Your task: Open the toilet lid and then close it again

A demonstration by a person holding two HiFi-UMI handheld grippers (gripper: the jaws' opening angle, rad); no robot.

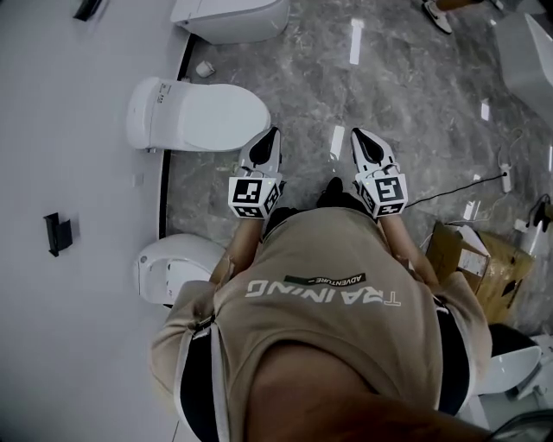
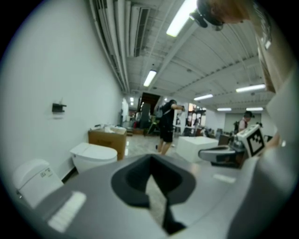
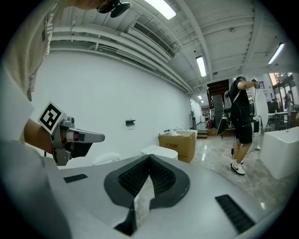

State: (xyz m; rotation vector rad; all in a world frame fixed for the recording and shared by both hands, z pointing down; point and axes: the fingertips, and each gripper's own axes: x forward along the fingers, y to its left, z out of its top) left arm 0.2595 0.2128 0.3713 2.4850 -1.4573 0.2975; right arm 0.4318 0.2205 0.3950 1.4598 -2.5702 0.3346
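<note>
A white toilet (image 1: 194,115) stands against the left wall with its lid down. In the left gripper view it shows at the bottom left (image 2: 35,179). My left gripper (image 1: 272,132) is shut and empty, and hangs just right of the bowl's front end without touching it. In its own view its jaws meet at the tips (image 2: 150,158). My right gripper (image 1: 356,134) is held level beside it, further right over the marble floor, with its jaws together and nothing between them (image 3: 149,158). The right gripper view also shows the left gripper (image 3: 70,140) from the side.
A second toilet (image 1: 229,17) stands further along the wall, and a third (image 1: 173,263) is by my left hip. A cardboard box (image 1: 484,259) and a cable (image 1: 458,190) lie to my right. Ahead are another box (image 2: 107,140), a white block (image 2: 198,145) and a standing person (image 3: 243,126).
</note>
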